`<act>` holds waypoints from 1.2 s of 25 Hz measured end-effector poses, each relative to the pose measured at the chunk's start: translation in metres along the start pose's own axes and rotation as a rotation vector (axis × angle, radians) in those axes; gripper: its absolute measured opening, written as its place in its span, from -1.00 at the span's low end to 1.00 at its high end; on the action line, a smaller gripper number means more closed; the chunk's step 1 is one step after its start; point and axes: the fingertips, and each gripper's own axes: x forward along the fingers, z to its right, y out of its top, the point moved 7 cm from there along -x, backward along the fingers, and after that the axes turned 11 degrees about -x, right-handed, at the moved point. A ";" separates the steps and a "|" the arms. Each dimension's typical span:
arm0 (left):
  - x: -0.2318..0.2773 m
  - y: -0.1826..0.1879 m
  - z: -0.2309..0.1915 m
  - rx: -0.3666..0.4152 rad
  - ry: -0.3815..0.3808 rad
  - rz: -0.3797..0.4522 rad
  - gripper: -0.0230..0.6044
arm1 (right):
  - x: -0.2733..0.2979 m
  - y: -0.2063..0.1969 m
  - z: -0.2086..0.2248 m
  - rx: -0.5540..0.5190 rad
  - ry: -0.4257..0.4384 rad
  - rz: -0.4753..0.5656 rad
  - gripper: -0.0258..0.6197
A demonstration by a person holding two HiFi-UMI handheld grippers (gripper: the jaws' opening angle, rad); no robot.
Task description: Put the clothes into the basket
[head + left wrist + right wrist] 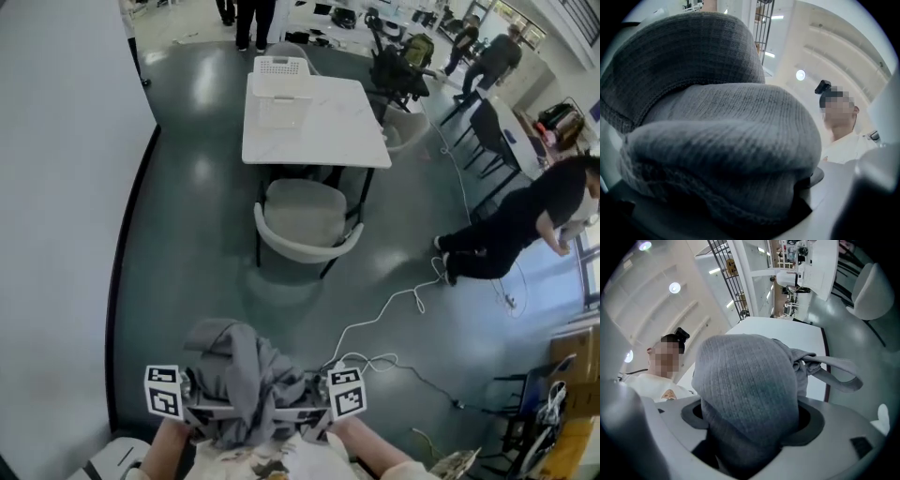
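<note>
A grey knitted garment (246, 373) hangs bunched between my two grippers at the bottom of the head view, close to my body. My left gripper (208, 412) and right gripper (306, 411) are each shut on it, their tips buried in the cloth. The garment (726, 140) fills the left gripper view and covers the jaws. In the right gripper view the garment (745, 394) rises in a thick fold out of the jaws, a sleeve trailing right. A white slatted basket (280, 79) stands on the far end of a white table (328, 136), well ahead of me.
A grey chair (305, 223) is tucked at the table's near end. A white cable (394, 305) snakes over the dark floor to my right. A person in black (525, 220) crouches at right. A white wall (56, 187) runs along the left.
</note>
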 end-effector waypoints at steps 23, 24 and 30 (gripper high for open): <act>-0.128 0.099 0.020 0.061 -0.087 0.023 0.79 | 0.156 0.042 0.033 -0.071 -0.037 -0.055 0.36; -0.127 0.099 0.020 0.058 -0.084 0.020 0.79 | 0.156 0.042 0.033 -0.067 -0.036 -0.053 0.36; -0.117 0.130 0.006 0.056 -0.060 0.011 0.79 | 0.154 0.069 0.055 -0.056 -0.019 -0.033 0.36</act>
